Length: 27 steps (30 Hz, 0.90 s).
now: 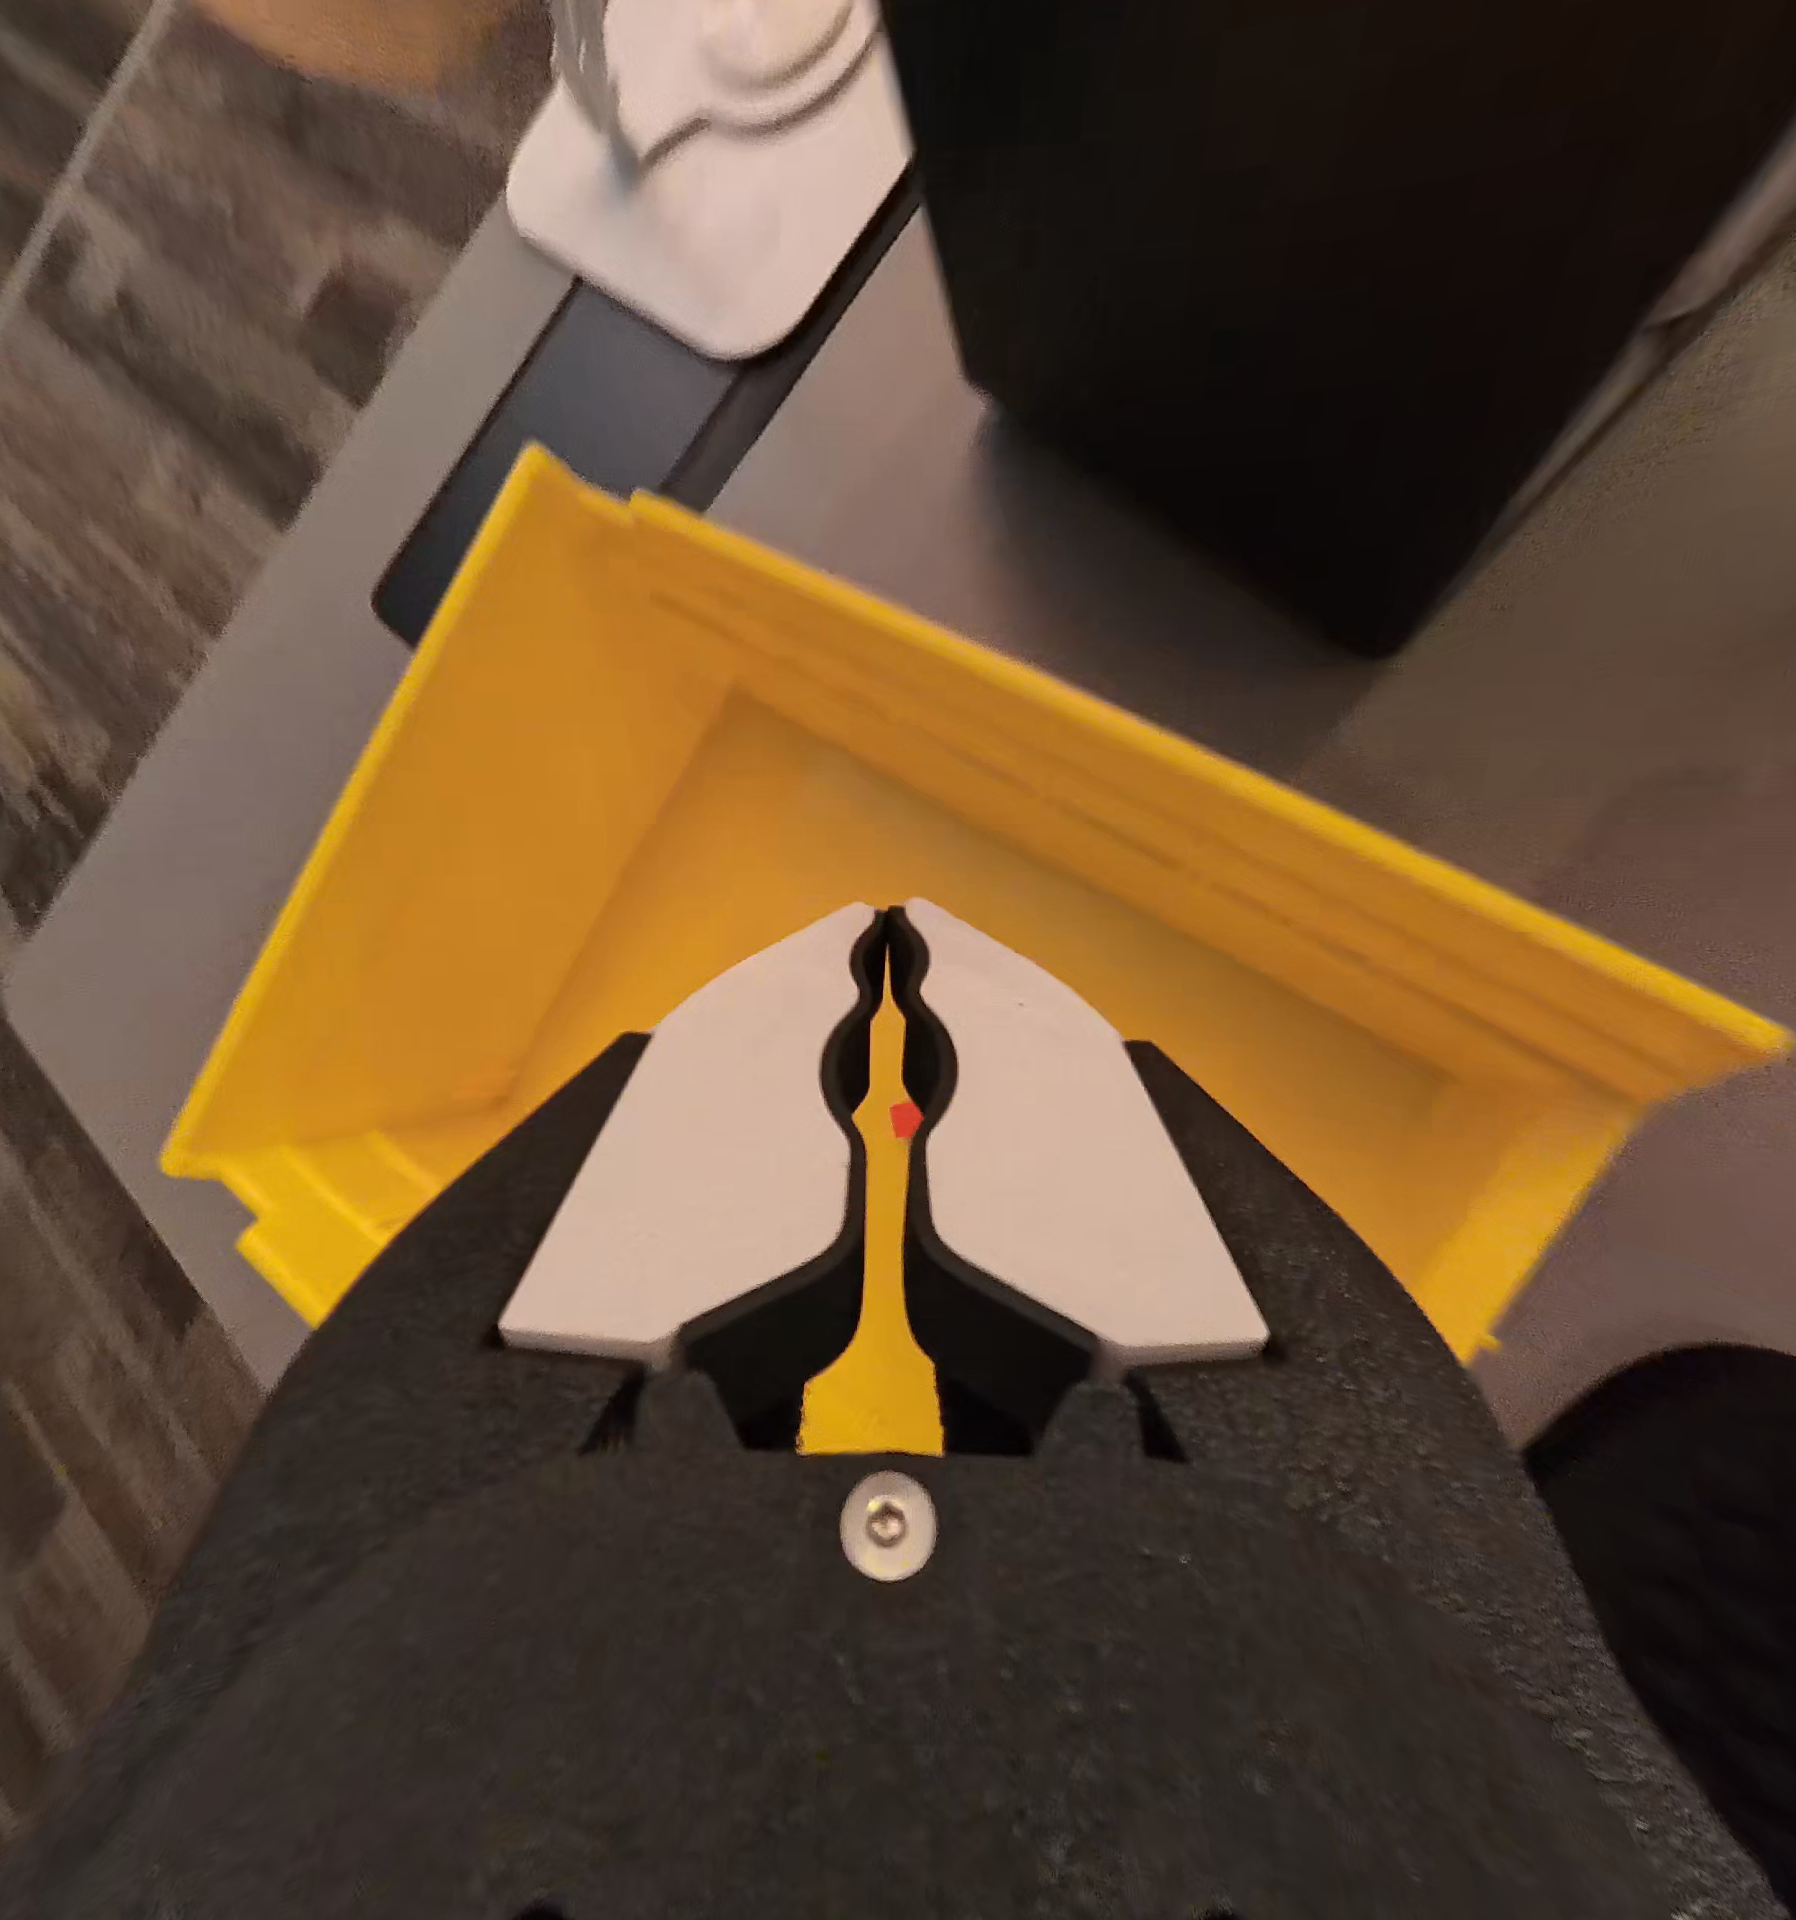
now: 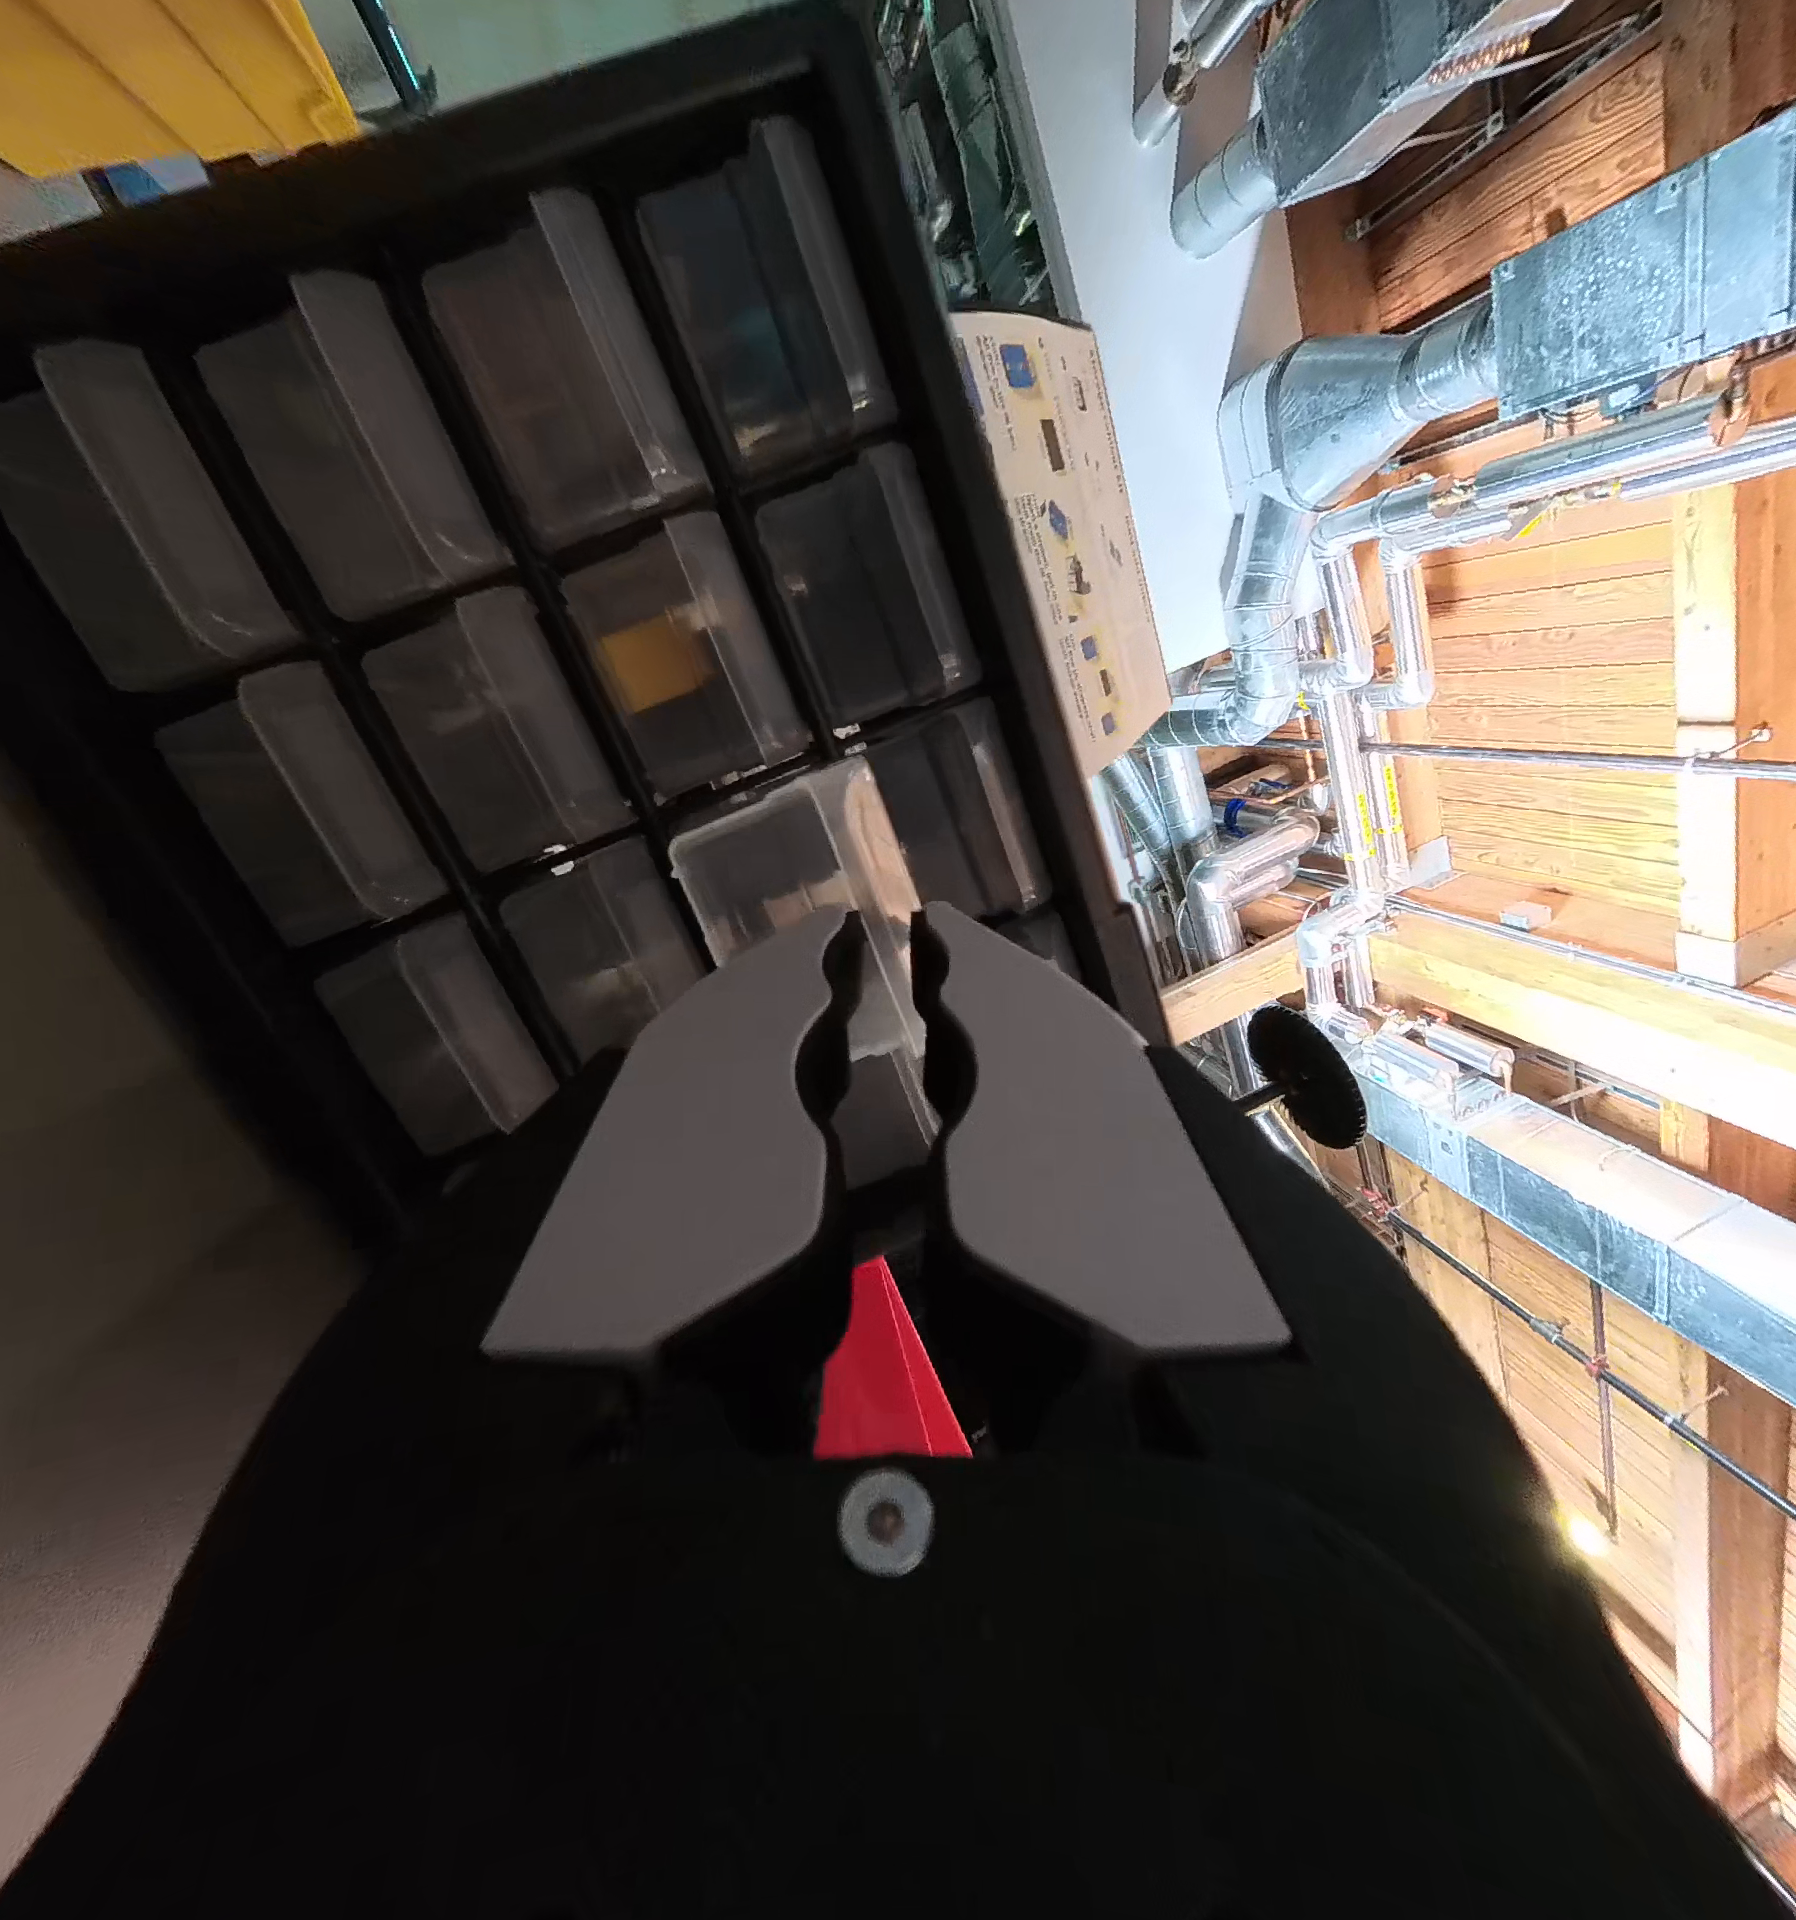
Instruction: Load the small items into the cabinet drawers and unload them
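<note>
In the left wrist view my left gripper (image 1: 889, 914) is shut, its tips touching, and hangs over the inside of a yellow open bin (image 1: 561, 831) on the grey table (image 1: 1600, 831). A tiny red piece (image 1: 905, 1120) shows through the gap between the fingers; whether it is held or lies in the bin I cannot tell. In the right wrist view my right gripper (image 2: 889, 935) is closed on the front lip of a clear drawer (image 2: 769, 862) that sticks out a little from the black cabinet (image 2: 520, 187). Another drawer holds a yellow item (image 2: 655, 655). Something red (image 2: 889, 1371) shows below the fingers.
The black cabinet (image 1: 1289, 260) stands right behind the yellow bin. A white base (image 1: 728, 208) and a flat dark slab (image 1: 603, 416) lie at the table's far left edge. The yellow bin (image 2: 146, 73) also shows beside the cabinet. A black gear (image 2: 1299, 1081) sticks out near the cabinet's side. My right fingertips sit around 30 centimetres from my left ones. To reach the flat dark slab (image 1: 603, 416) in a straight line is about 30 centimetres for my left fingers, about 45 centimetres for my right.
</note>
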### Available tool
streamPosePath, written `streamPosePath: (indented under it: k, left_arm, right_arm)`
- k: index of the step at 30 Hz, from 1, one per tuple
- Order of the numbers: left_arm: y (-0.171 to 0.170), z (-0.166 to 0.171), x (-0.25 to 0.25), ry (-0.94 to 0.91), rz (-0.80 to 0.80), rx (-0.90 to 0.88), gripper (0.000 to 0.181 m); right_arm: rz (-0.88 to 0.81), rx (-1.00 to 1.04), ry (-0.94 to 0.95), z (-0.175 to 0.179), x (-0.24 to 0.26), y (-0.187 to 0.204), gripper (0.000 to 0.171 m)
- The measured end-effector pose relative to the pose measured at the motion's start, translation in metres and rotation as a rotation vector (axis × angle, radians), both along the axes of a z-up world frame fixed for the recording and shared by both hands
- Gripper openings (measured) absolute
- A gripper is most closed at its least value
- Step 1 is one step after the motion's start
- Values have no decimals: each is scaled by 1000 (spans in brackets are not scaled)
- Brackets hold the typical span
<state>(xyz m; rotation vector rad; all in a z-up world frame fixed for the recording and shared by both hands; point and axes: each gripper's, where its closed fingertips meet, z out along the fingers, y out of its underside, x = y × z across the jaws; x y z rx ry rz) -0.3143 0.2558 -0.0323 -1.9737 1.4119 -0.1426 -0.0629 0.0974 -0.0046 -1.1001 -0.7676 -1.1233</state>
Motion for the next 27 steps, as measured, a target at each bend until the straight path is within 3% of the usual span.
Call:
streamPosePath:
  k: [7,11,14,19,23,27]
  left_arm:
    - [-60,47,32,-61,-252,105,0]
    - [-71,61,32,-62,-257,155,0]
    - [-40,37,11,23,-97,118,0]
    - [36,-49,-20,104,272,-138,20]
    - [54,-71,-18,50,319,-194,23]
    - [63,-89,-37,217,314,-151,30]
  right_arm:
    - [21,10,-2,0,-9,-17,9]
    - [28,5,17,0,-8,-17,10]
    - [32,0,19,-1,-8,-15,10]
    - [34,-5,32,-1,-7,-14,10]
    - [29,-12,33,-2,-6,-13,10]
    - [30,-15,47,-1,-4,-12,10]
